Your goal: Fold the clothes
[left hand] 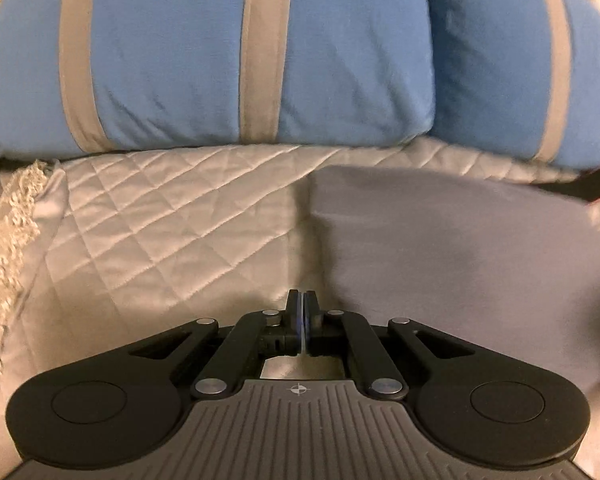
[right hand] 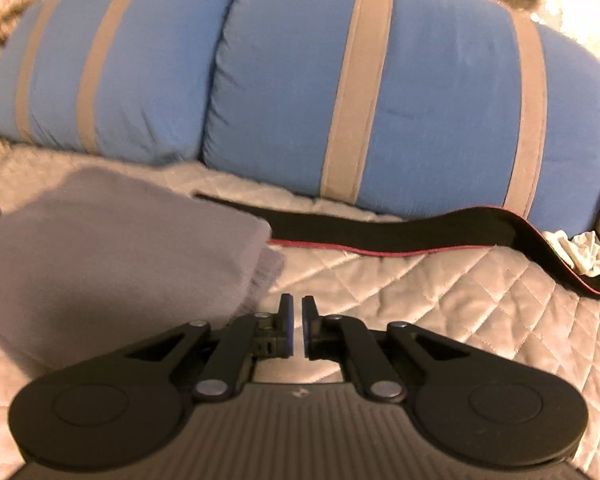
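Jaws: left gripper (left hand: 302,300) pressed together on nothing, right gripper (right hand: 298,308) slightly parted. The grey garment (right hand: 112,256) lies flat on the quilt (right hand: 440,292) (between both); a shallow pinch could slip off.

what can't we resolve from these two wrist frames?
- Grey garment: right wrist view, motion blur hides its type and fold count; its near side is behind the right gripper.
- Black strap: its left end runs under the garment.
- Left wrist view: the garment is cut off on the right.
- Left gripper: jaws shut, empty.
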`<move>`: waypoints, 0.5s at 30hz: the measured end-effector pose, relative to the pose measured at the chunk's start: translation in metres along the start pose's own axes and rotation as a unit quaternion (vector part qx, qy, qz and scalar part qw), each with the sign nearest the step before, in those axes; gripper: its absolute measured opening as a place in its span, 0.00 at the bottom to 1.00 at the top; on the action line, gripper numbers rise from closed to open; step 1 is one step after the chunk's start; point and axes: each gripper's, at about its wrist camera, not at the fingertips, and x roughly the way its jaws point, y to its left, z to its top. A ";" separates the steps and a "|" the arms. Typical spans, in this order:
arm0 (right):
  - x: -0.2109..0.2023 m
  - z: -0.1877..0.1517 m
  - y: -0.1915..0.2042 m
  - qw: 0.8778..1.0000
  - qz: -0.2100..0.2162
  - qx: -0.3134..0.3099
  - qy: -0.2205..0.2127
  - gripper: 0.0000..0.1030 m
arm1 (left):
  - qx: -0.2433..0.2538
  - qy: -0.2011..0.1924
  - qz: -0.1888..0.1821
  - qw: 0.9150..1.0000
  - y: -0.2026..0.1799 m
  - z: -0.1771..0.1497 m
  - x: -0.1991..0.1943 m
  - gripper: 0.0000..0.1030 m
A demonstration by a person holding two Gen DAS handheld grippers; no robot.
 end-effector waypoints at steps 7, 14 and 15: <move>-0.022 -0.006 0.018 0.999 0.050 -0.009 -0.014 0.23 | 0.028 -0.024 -0.088 0.995 -0.024 -0.014 -0.031 0.03; -0.013 -0.021 0.023 0.998 0.045 -0.042 0.029 0.19 | 0.091 0.030 -0.052 0.994 -0.043 -0.037 -0.018 0.03; -0.015 -0.022 0.020 0.998 0.044 -0.039 0.031 0.18 | 0.089 0.032 -0.051 0.994 -0.041 -0.039 -0.018 0.03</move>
